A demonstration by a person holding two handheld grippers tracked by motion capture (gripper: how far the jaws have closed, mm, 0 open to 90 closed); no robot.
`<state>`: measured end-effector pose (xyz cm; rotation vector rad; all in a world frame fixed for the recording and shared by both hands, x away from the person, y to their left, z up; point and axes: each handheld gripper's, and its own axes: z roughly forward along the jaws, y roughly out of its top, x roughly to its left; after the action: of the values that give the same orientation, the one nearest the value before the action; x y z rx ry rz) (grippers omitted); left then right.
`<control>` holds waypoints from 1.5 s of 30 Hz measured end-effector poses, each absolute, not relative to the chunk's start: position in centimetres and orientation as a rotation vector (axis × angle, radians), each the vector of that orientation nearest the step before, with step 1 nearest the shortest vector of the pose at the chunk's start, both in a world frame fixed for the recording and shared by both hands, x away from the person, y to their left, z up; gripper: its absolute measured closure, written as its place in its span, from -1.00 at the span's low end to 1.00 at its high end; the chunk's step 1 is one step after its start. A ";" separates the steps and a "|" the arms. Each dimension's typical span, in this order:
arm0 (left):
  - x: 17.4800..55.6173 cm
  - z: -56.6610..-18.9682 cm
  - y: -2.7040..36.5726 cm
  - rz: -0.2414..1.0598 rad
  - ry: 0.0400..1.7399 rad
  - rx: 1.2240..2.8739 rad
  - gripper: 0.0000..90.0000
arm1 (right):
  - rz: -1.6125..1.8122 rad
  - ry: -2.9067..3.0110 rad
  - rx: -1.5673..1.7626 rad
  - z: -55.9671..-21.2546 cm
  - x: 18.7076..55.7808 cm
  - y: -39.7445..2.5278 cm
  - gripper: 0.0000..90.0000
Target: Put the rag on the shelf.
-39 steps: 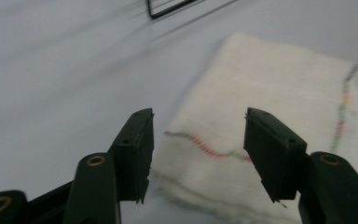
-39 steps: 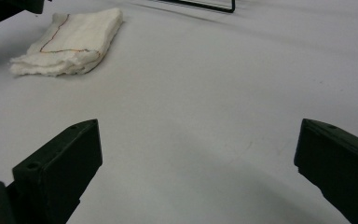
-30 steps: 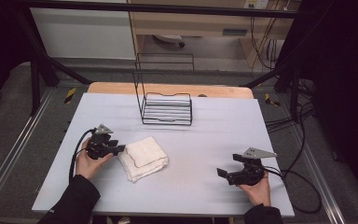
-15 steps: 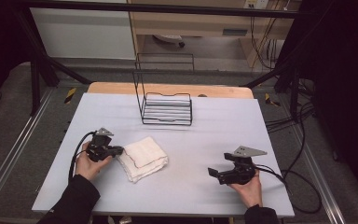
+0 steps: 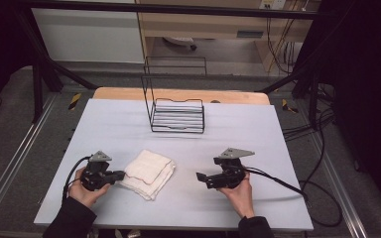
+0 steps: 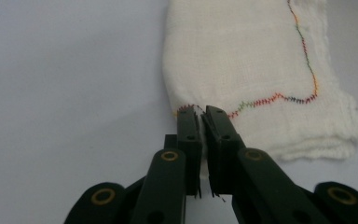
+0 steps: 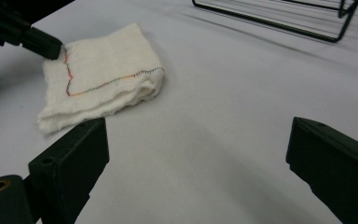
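The folded cloth [image 5: 148, 173] lies flat on the table [image 5: 258, 134], its stitched corner pinched between the nearly closed jaws of the left gripper [image 5: 119, 174]. The right gripper [image 5: 200, 177] is well apart from the cloth, jaws spread wide and holding nothing, pointed toward it. A wire rack [image 5: 177, 114] stands beyond both grippers, far from the cloth.

A: What blocks the tabletop [image 5: 258, 134]?
B: From its centre, the wire rack [image 5: 177, 115] stands at twelve o'clock, and the folded cloth [image 5: 148, 173] lies at eight.
A: Free room?
B: Bare surface lies between cloth and right hand-held gripper [image 5: 202, 178], and at three o'clock.
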<state>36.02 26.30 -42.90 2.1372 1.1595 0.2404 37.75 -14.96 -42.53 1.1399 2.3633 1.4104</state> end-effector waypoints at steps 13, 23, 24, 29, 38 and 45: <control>34.3 -42.9 26.2 0.314 1.118 2.150 0.62 | 1.386 2.356 1.151 -42.8 39.7 -9.1 -0.76; 39.1 -41.4 26.3 0.337 1.139 2.062 -0.25 | 1.339 2.359 1.142 -42.8 40.0 -8.6 -0.88; 39.6 -41.4 26.0 0.343 1.138 2.066 -0.28 | 1.335 2.361 1.135 -42.8 39.9 -8.6 -0.89; 41.8 -42.0 24.6 0.344 1.146 2.078 -0.34 | 1.332 2.362 1.123 -42.4 39.8 -8.8 -0.90; 43.6 -42.9 22.7 0.390 1.150 2.135 -0.10 | 1.318 2.374 1.104 -42.4 39.6 -8.9 -0.92; 43.8 -43.3 22.4 0.353 1.131 2.094 0.22 | 1.329 2.370 1.100 -42.3 39.5 -9.0 -0.92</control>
<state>43.80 22.41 -43.27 2.0941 1.1313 0.3531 39.47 -8.96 -42.26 1.1000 2.3697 1.3287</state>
